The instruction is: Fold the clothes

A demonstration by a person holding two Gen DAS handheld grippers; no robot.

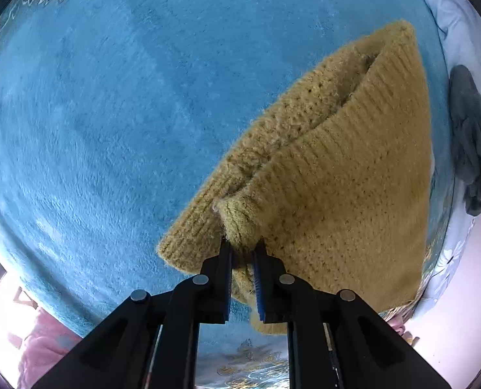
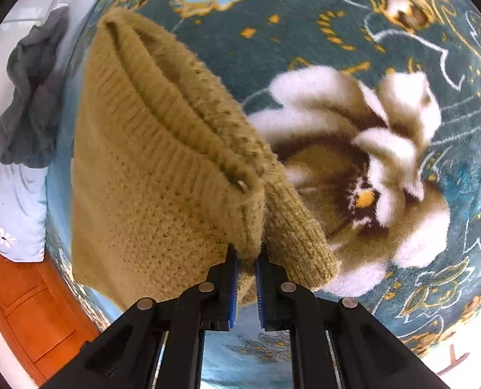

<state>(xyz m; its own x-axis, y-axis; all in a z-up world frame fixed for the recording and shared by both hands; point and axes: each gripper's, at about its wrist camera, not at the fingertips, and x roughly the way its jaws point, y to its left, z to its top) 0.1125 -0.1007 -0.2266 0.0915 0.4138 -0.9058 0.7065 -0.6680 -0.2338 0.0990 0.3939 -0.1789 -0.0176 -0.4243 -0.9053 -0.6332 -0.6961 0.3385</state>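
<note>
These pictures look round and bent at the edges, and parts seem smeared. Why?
Both views come through fisheye lenses, so the edges curve and the corners go black. Left wrist view: the blue blanket is streaked with blur, while the sweater and tool stay sharp. Right wrist view: the flower pattern looks soft, daylit, with no harsh glare.

Right gripper (image 2: 246, 259) pinched tight on a corner of the fuzzy yellow sweater (image 2: 162, 175). Blue pads (image 2: 234, 278) pressed on the knit from both sides. Sweater hanging folded, ribbed edge on top, above a teal blanket (image 2: 305, 48) with a big white flower (image 2: 370, 162). Off to the left, a gray cloth (image 2: 29, 97) on a pale blue pillow (image 2: 13, 214).
</note>
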